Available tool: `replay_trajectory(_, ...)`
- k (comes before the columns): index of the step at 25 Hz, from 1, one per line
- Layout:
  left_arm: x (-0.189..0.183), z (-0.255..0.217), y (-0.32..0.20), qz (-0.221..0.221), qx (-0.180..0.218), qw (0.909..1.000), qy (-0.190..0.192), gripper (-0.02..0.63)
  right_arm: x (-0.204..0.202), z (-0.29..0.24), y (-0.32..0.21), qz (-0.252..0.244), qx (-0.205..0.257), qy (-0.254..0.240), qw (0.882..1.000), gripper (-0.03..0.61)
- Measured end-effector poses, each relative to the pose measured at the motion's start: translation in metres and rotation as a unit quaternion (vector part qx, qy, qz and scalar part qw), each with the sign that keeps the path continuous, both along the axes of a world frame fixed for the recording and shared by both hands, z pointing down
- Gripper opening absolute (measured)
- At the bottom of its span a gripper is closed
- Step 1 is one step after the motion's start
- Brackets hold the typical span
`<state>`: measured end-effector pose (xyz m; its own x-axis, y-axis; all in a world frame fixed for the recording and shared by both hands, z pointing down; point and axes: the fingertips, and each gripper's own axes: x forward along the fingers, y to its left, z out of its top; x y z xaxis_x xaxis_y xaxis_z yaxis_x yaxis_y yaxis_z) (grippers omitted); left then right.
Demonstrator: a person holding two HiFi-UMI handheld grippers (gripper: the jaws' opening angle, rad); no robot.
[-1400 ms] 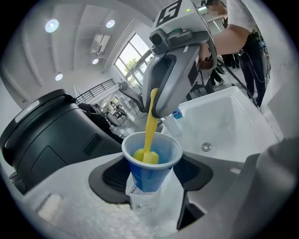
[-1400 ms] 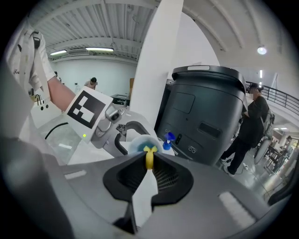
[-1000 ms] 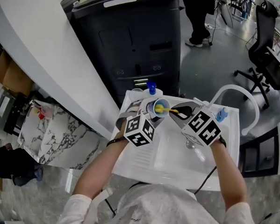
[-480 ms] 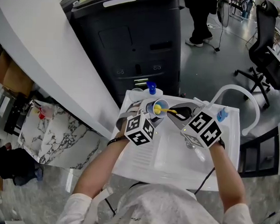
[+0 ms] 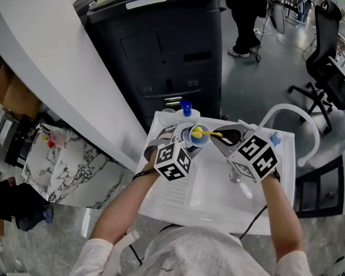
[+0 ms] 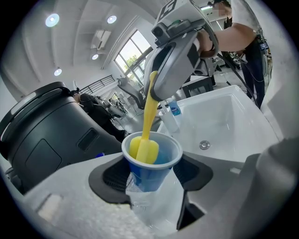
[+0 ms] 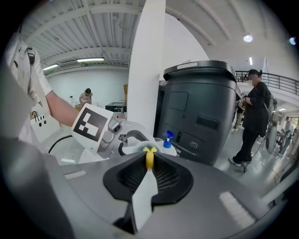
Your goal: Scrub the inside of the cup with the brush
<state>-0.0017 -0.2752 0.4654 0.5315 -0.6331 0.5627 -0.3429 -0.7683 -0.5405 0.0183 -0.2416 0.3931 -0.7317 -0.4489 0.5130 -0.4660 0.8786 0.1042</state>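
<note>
Blue plastic, one cup [image 5: 198,140], sits clamped between the two jaws of your left gripper [image 6: 150,179], held over the far left corner of the white sink [image 5: 210,191]. Your right gripper [image 7: 149,161] has its jaws pressed together on the thin handle of the one yellow brush [image 6: 144,148]. The brush's sponge head is down inside the cup, against its wall.

Two blue-topped bottles stand along the sink's far edge. One bottle [image 5: 186,109] is at the left corner. The other bottle [image 5: 274,140] is toward the right corner, partly hidden by your right gripper, beside the single curved white tap [image 5: 289,110]. One drain [image 5: 235,178] shows in the basin floor. One black cabinet [image 5: 165,53] stands beyond the sink's far edge.
</note>
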Motion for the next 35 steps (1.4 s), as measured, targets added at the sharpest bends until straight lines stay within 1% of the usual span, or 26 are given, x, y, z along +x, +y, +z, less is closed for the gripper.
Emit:
replay_trajectory(10, 0.000, 0.000, 0.000, -0.001, 0.001, 1.0000, 0.003, 0.287, 0.010, 0.004, -0.004, 0.014, -0.005, 0.006, 1.000, 0.037)
replay_trajectory(15, -0.004, 0.001, -0.001, -0.007, 0.001, 1.0000, 0.003, 0.288, 0.012, 0.011, -0.002, 0.018, -0.017, 0.009, 1.000, 0.037)
replay_trajectory(25, -0.005, 0.005, -0.004, -0.015, -0.004, 0.9999, 0.007, 0.288, 0.004, 0.021, 0.009, 0.005, -0.034, 0.010, 0.999, 0.037)
replay_trajectory(35, -0.007, 0.013, -0.004, -0.015, -0.012, 0.9998, 0.000, 0.288, -0.005, 0.011, 0.018, -0.016, -0.024, 0.007, 1.000, 0.037)
